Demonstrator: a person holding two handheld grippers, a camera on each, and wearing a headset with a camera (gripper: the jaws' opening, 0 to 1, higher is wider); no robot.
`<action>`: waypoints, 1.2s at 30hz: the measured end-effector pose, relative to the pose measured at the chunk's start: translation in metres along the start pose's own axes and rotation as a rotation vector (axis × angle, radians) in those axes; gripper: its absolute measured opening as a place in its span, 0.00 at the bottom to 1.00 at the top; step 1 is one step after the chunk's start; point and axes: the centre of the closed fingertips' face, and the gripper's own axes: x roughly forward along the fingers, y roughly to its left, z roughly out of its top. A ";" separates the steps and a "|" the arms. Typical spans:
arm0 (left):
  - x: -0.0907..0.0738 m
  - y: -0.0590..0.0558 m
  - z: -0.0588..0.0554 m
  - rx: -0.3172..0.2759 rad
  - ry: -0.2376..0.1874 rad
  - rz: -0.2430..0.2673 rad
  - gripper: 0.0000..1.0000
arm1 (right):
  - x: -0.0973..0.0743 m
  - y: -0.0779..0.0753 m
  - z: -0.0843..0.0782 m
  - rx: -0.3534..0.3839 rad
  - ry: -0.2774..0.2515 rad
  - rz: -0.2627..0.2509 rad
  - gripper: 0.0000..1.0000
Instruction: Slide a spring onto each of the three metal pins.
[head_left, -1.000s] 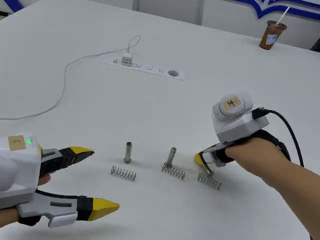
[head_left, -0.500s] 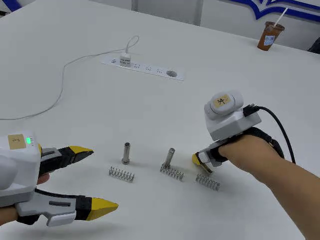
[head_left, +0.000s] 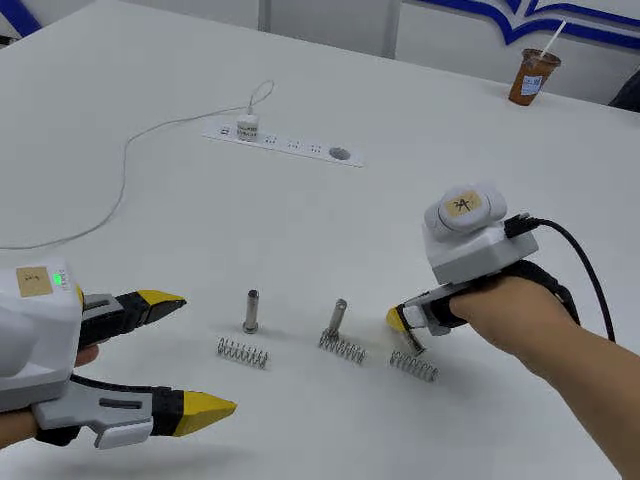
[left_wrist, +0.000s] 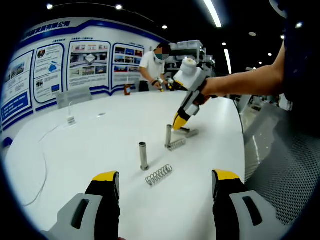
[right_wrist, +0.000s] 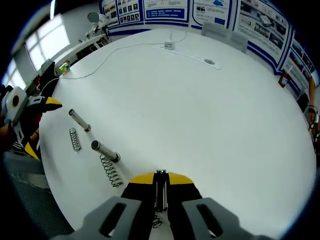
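While the third metal pin (right_wrist: 160, 192) sits pinched between the yellow tips of the right claw (head_left: 400, 322), clamped narrow on it and leaning rather than upright, the first risk as I judge it is a slip. Smooth steel held near one end could pivot or drop and strike the right spring (head_left: 413, 365), which lies flat just beside those tips. A round coil knocked that way would roll off across the white surface (head_left: 300, 230).

The middle pin (head_left: 337, 318) and left pin (head_left: 251, 310) stand upright on narrow feet, each with a coil lying just in front — the middle spring (head_left: 342, 347) and the left spring (head_left: 243, 352) — and none is threaded yet. A careless sweep of either hand close by could topple a pin.

The left claw (head_left: 200, 353) hovers spread wide and empty, near the left spring. Closing on so thin a coil flat against the surface may skid it away or squash it. If pin and spring meet off-axis, the coil would likely snag on the pin's end.
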 end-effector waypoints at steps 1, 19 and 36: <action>0.000 0.000 0.000 0.002 0.001 0.000 0.77 | -0.003 0.001 0.001 -0.012 -0.004 -0.004 0.09; 0.000 -0.003 0.008 0.027 0.002 -0.009 0.77 | -0.031 0.004 -0.002 -0.001 -0.084 -0.014 0.09; 0.001 -0.007 0.006 0.031 0.005 -0.013 0.77 | -0.041 0.008 -0.013 0.017 -0.190 -0.011 0.09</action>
